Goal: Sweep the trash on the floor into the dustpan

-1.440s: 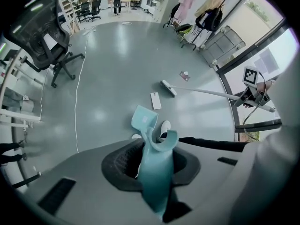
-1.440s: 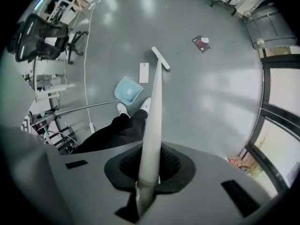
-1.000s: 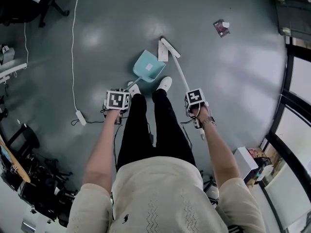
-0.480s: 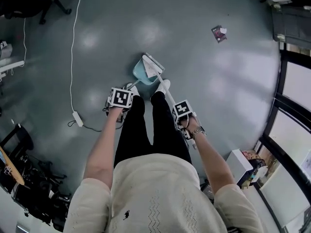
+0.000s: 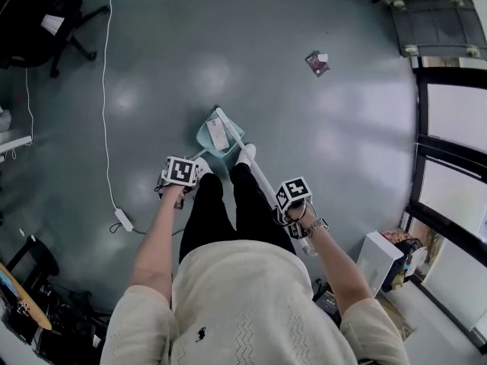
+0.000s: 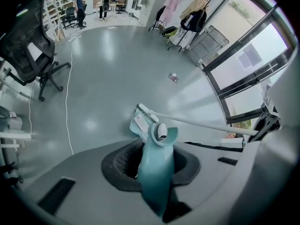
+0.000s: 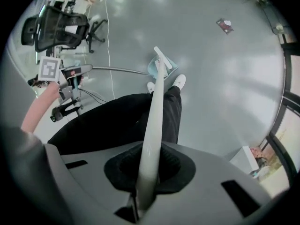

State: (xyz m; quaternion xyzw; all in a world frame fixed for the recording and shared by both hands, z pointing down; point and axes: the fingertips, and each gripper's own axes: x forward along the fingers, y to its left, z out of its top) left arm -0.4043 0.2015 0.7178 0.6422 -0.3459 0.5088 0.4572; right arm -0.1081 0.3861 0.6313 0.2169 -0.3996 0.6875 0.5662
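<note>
The left gripper is clenching the teal dustpan by its handle, and the right gripper is gripping the pole of the white broom. The broom's head is lying at the pan's mouth just ahead of the person's shoes, and a white paper slip is sitting inside the pan. Bare grey floor is opening ahead toward a wrapper lying well apart. A white cable is running down the left, and dark window frames are closing the right. Only the left gripper view is showing a clothes rack at the far wall.
</note>
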